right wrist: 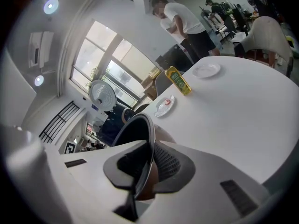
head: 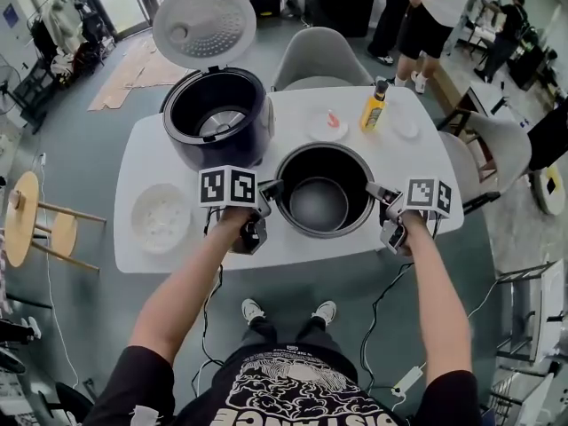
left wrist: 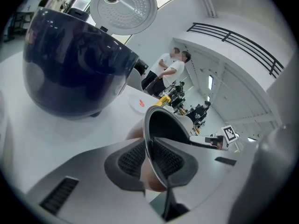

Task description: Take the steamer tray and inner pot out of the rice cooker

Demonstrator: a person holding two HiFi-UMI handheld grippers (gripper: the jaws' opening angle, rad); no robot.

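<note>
The dark metal inner pot (head: 297, 160) stands on the white table (head: 160, 153), right of the open rice cooker (head: 188, 140). My left gripper (head: 271, 190) is shut on the pot's left rim. My right gripper (head: 378, 193) is shut on its right rim. In the left gripper view the pot's rim (left wrist: 150, 125) runs between the ribbed pads of the left gripper (left wrist: 150, 160). In the right gripper view the pot's rim (right wrist: 148, 127) sits likewise inside the right gripper (right wrist: 150, 164). The white round steamer tray (head: 161, 217) lies on the table's left part. The cooker's lid (head: 204, 23) stands up.
A yellow bottle (head: 374, 106), a small plate with a red bit (head: 328, 124) and another small plate (head: 406, 127) sit behind the pot. Grey chairs (head: 319, 56) stand at the far and right sides. A wooden stool (head: 35, 224) is at the left. People (head: 417, 16) stand at the back.
</note>
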